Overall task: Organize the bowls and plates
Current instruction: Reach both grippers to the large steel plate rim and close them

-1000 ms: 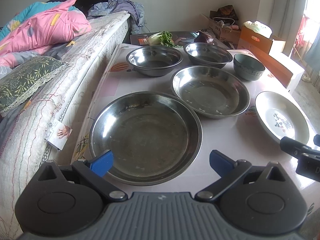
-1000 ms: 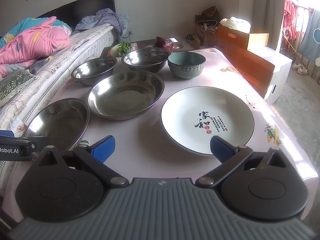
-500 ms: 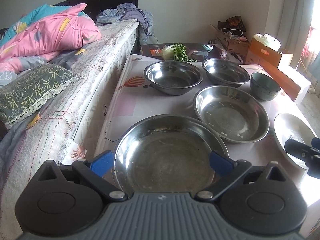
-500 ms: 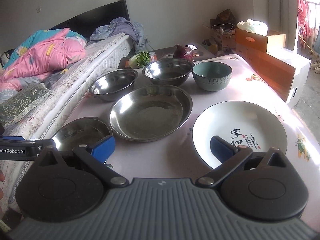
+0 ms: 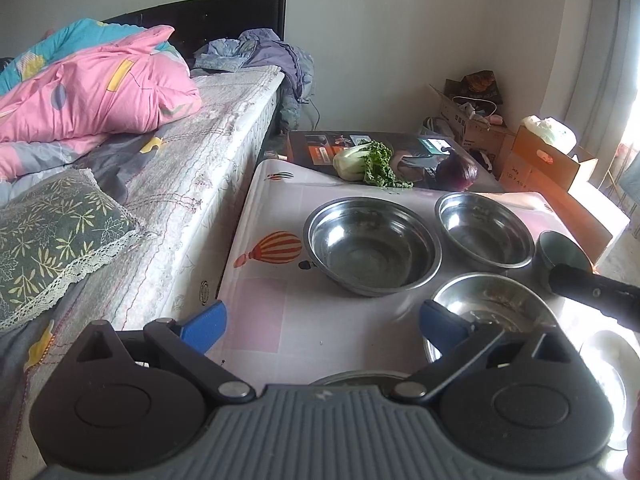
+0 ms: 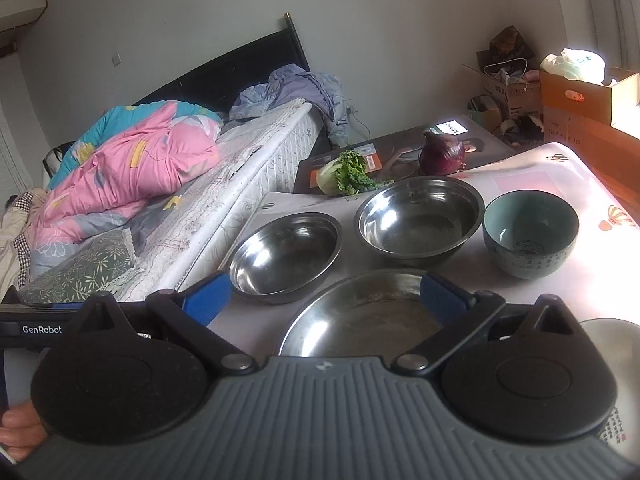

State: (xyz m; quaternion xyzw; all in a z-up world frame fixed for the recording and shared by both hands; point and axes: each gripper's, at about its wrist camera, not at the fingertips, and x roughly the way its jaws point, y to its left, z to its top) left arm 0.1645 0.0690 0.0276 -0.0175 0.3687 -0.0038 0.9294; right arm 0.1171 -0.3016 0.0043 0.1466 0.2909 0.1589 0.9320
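The left gripper (image 5: 322, 330) is spread wide and holds nothing; the steel bowl (image 5: 372, 244) lies at 1 o'clock from it. The right gripper (image 6: 324, 294), also spread and empty, hovers level over the shallow steel pan (image 6: 360, 316), teal bowl (image 6: 530, 234) at 2 o'clock.

A bed (image 5: 192, 168) is seen along the left side of the surface (image 5: 272, 292), which is covered with a cloth printed with a striped balloon (image 5: 276, 249). On the bed, a pink quilt (image 5: 92, 92) is heaped toward the black headboard (image 5: 208, 14), and a leaf-patterned pillow (image 5: 48, 236) is laid nearer the camera. Blue-grey clothes (image 6: 292, 88) are piled at the bed's head end. Beyond the surface's far edge, a leafy cabbage (image 6: 344, 172) and a red onion (image 6: 443, 153) are placed on a dark flat box (image 5: 320, 148). Cardboard boxes (image 6: 588, 100) are stacked farther right.
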